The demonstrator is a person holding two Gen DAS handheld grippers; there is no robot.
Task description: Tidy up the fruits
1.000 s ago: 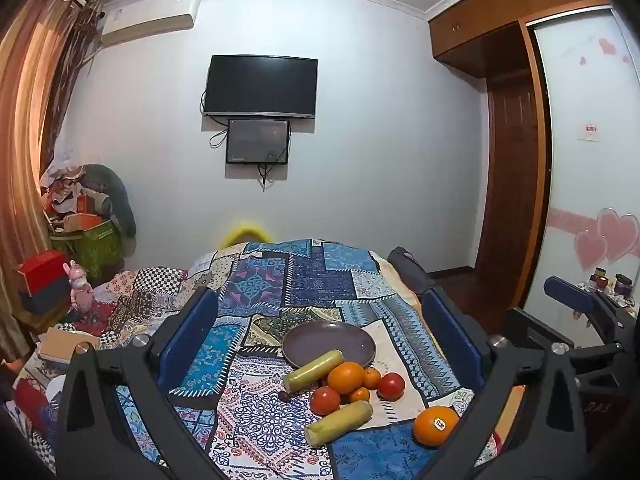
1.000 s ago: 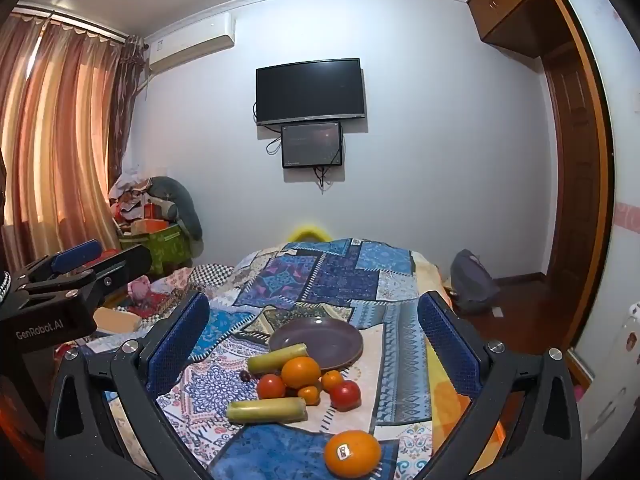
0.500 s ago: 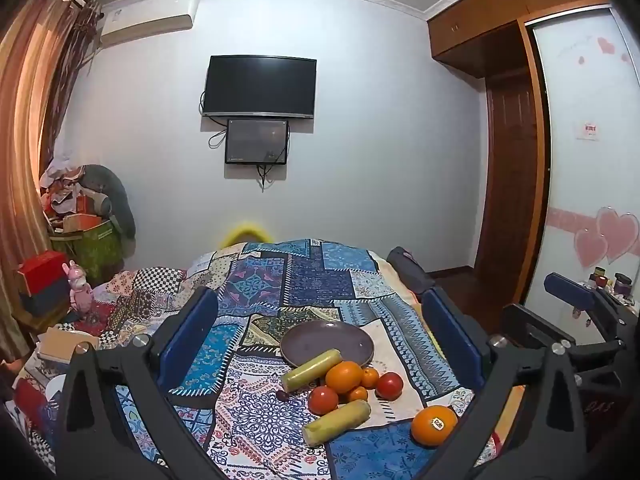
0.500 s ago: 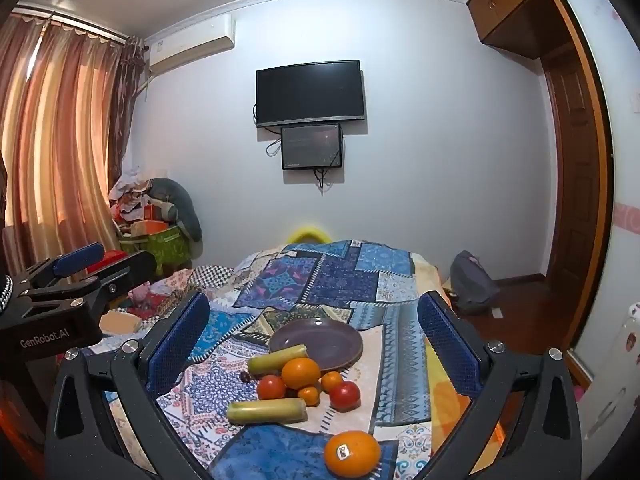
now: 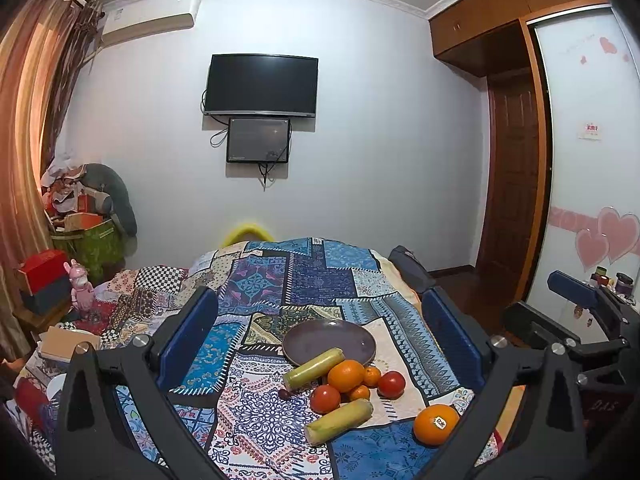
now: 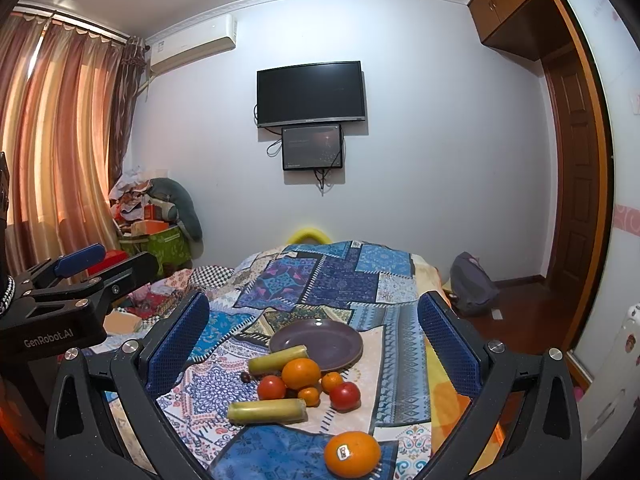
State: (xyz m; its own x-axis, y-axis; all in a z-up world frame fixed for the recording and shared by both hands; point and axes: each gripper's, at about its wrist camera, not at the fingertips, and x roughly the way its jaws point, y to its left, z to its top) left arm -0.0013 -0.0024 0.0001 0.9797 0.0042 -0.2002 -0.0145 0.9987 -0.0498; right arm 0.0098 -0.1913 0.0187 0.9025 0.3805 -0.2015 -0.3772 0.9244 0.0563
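A purple plate (image 5: 329, 342) (image 6: 316, 343) lies on a patchwork bedspread (image 5: 304, 276). In front of it sit two yellow-green corn pieces (image 5: 314, 368) (image 6: 267, 410), a large orange (image 5: 345, 375) (image 6: 301, 373), two tomatoes (image 5: 325, 399) (image 6: 345, 396), small tangerines (image 5: 372, 376) and a small dark fruit (image 6: 245, 377). A stickered orange (image 5: 436, 424) (image 6: 352, 454) lies nearest, apart from the group. My left gripper (image 5: 320, 336) hangs open above the bed, holding nothing. My right gripper (image 6: 314, 336) is open and empty too; it also shows at the right edge of the left wrist view.
A pile of boxes, bags and a grey plush (image 6: 160, 220) fills the left corner by the curtains. A TV (image 5: 262, 84) hangs on the far wall. A wardrobe and wooden door (image 5: 516, 184) stand at the right, and a dark bag (image 6: 474, 284) lies on the floor.
Both views shift only slightly; the fruit and plate stay in place and both grippers remain open.
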